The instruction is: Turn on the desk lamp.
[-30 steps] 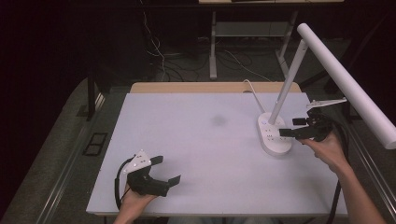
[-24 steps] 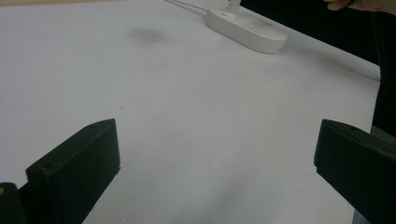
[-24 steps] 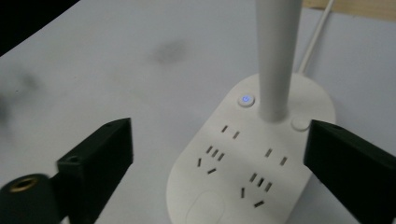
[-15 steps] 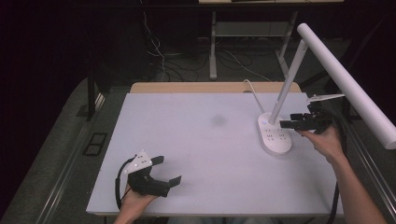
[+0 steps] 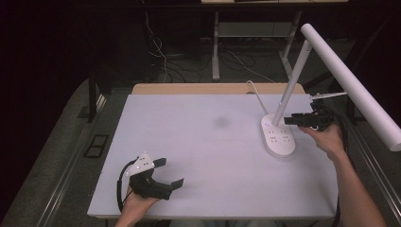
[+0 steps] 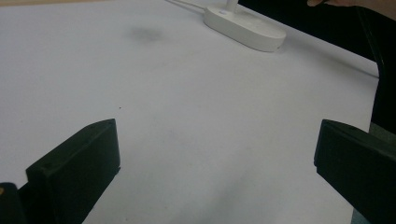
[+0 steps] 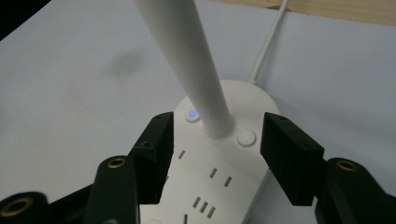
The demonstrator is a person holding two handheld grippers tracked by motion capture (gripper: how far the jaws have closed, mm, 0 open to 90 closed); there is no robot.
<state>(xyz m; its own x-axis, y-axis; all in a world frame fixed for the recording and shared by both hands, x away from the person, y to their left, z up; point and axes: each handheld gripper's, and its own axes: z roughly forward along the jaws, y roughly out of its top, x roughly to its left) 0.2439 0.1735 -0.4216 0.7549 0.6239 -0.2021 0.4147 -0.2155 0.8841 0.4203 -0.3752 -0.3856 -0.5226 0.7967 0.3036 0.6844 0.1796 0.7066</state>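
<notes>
Right jaws: wide apart, holding nothing, one either side of the stem's foot without touching it; seen best in the right gripper view.
Right gripper [image 5: 295, 119]: held above the base's far end, at the table's right side, the person's right hand [image 5: 326, 138] behind it.
Left jaws: wide apart, with bare table between them in the left gripper view.
Left gripper [image 5: 166, 174]: near the table's near-left corner, resting low in the left hand [image 5: 137, 204].
Lamp [image 5: 302, 75]: white, standing far right; its stem [image 7: 187, 60] leans up from an oval base [image 7: 219, 172].
Base detail: the right gripper view shows a blue-lit button [image 7: 192, 114], a plain round button [image 7: 246, 138] and socket slots; the high view shows these only as small marks.
Cord [image 7: 268, 42]: white, running from the base to the far edge.
Table [image 5: 208, 142]: white top, with a faint dark smudge [image 5: 220, 122] near the middle.
</notes>
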